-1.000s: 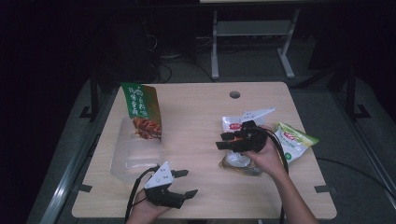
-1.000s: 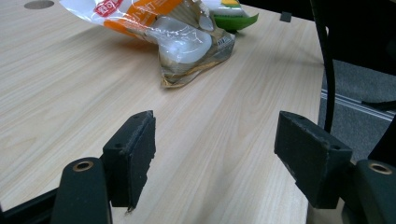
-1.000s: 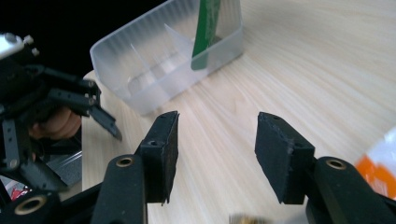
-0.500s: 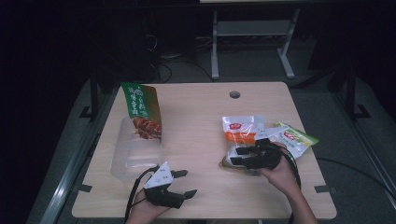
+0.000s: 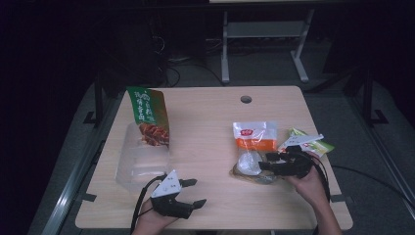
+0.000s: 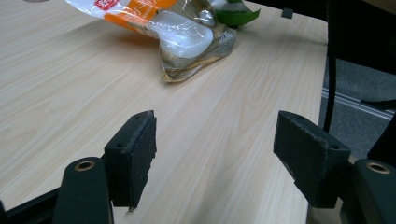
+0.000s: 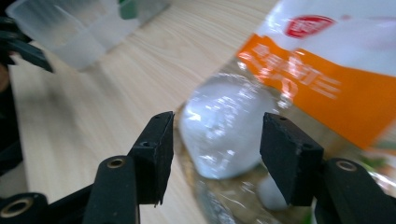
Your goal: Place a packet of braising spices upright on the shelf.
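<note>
An orange-and-white snack bag [image 5: 253, 137] lies flat on the table's right half, its clear near end holding a white lump [image 7: 224, 126]. My right gripper [image 5: 266, 162] is low at that end, pointing left. Its jaws have just been opening and stand open, with the lump in the gap ahead of the pads [image 7: 156, 154] and nothing pressed. My left gripper [image 5: 196, 192] rests open and empty near the front edge. In the left gripper view [image 6: 215, 144] the same bag [image 6: 187, 39] lies beyond bare wood.
A tall green snack bag [image 5: 148, 115] stands at the left in a clear plastic container [image 5: 139, 169]. A green packet [image 5: 315, 145] lies right of the orange bag. The table [image 5: 210, 122] has a cable hole [image 5: 246, 99] at the back. Dark floor surrounds it.
My right gripper has drawn back toward the near right and sunk lower, uncovering the orange bag. The left gripper has kept still.
</note>
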